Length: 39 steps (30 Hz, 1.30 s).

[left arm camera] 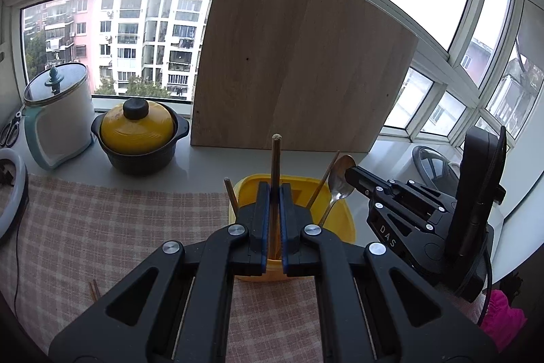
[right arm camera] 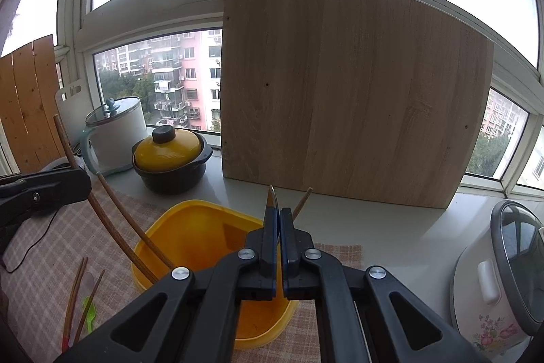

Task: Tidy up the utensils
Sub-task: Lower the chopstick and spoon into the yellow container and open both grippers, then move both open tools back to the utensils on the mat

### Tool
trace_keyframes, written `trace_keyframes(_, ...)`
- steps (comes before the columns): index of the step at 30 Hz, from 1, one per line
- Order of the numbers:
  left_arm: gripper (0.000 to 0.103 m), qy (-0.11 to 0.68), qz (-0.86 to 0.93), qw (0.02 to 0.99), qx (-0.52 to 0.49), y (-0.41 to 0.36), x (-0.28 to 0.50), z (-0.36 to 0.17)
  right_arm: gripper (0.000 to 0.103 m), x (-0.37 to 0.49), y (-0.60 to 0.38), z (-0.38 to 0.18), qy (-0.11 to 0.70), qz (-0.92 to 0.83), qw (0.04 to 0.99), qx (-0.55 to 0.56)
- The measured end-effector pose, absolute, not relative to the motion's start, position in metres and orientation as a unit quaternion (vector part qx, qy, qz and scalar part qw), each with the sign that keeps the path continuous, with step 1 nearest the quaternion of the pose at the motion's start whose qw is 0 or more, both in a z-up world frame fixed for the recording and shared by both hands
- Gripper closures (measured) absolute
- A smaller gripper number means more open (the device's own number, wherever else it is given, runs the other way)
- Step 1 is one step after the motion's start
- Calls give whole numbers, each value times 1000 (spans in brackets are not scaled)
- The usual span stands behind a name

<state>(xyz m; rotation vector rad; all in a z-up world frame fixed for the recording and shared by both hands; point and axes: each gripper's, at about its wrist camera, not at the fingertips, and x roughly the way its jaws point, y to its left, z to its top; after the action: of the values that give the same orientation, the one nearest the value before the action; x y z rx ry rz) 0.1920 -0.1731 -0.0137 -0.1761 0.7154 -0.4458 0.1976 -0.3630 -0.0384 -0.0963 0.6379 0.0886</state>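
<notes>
Wooden chopstick upright, clamped in left claw.

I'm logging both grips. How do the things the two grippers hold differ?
The left gripper clamps a wooden chopstick, straight and upright; the right gripper clamps a metal spoon by its bowl, handle slanting down. Both reach into the yellow container.

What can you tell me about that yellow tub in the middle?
The yellow tub looks like glossy plastic, squarish with rounded corners, open-topped and upright. It sits on the checked cloth near the windowsill. Wooden chopsticks lean inside against its rim. The left tool holds one chopstick over it; the right tool holds a metal spoon there.
</notes>
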Motion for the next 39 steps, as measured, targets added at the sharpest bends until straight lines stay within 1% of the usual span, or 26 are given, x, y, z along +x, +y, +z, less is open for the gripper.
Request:
trace_keyframes(13, 100, 367, -227, 899, -77, -179, 186, -23, 103, 192, -365, -47, 336, 61, 940, -25)
trace_keyframes(15, 100, 371, -230, 897, -77, -179, 186, -22, 101, 190, -364, -47, 336, 61, 939, -26)
trace_keyframes(16, 94, 372, -230, 896, -78, -179, 185, -22, 97, 189, -364, -47, 336, 62, 940, -26)
trace_keyframes(17, 89, 371, -230, 896, -78, -178, 185, -22, 89, 188, -364, -46, 335, 61, 940, -26)
trace_keyframes(18, 78, 371, -229, 897, -78, -177, 184, -22, 84, 186, -364, -45, 333, 61, 941, -26)
trace_keyframes(19, 73, 370, -228, 897, -80, -176, 183, -21, 79, 185, -364, -44, 330, 60, 942, -26)
trace_keyframes(27, 73, 368, -224, 899, -79, -170, 174, -20, 77, 174, -367, -37, 327, 59, 943, -16)
trace_keyframes(30, 73, 368, -223, 899, -80, -167, 171, -19, 71, 168, -366, -36, 324, 58, 944, -16)
trace_keyframes(34, 73, 365, -218, 902, -77, -160, 165, -19, 68, 161, -364, -34, 322, 59, 945, -15)
trace_keyframes(39, 73, 362, -205, 906, -78, -142, 158, -19, 57, 150, -356, -31, 318, 71, 945, -16)
